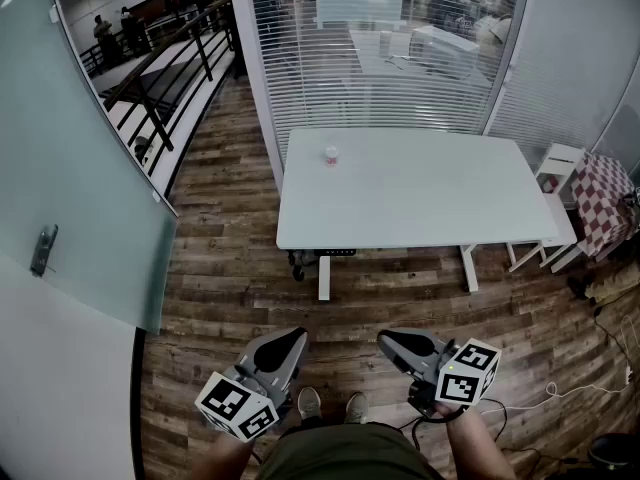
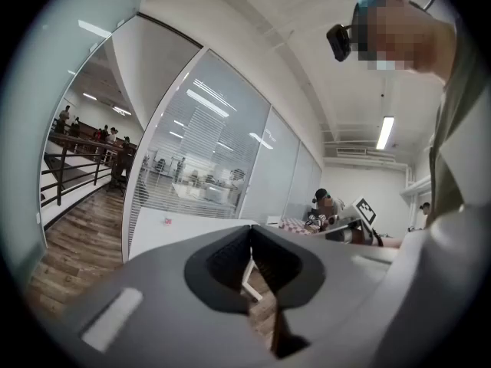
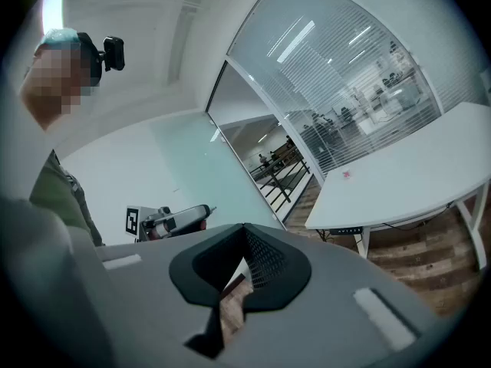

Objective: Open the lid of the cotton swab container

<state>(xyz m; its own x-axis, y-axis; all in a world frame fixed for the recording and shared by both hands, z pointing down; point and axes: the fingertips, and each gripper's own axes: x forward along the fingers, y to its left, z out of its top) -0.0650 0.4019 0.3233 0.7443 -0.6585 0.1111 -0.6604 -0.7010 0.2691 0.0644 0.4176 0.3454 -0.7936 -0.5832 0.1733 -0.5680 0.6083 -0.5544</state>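
A small clear cotton swab container (image 1: 331,155) with a reddish label stands near the far left part of the white table (image 1: 420,208). It shows as a tiny speck on the table in the left gripper view (image 2: 166,221) and in the right gripper view (image 3: 347,174). My left gripper (image 1: 297,336) and right gripper (image 1: 385,338) are held low near the person's waist, well short of the table. Both are shut with nothing between the jaws. The left gripper (image 2: 250,228) points at the table; the right gripper (image 3: 244,228) does too.
Wood floor lies between me and the table. A glass partition with blinds (image 1: 380,58) stands behind the table, a frosted glass door (image 1: 70,178) at left. A small white stool (image 1: 556,168) and a checkered bag (image 1: 608,198) sit at the table's right. Cables (image 1: 610,348) lie at right.
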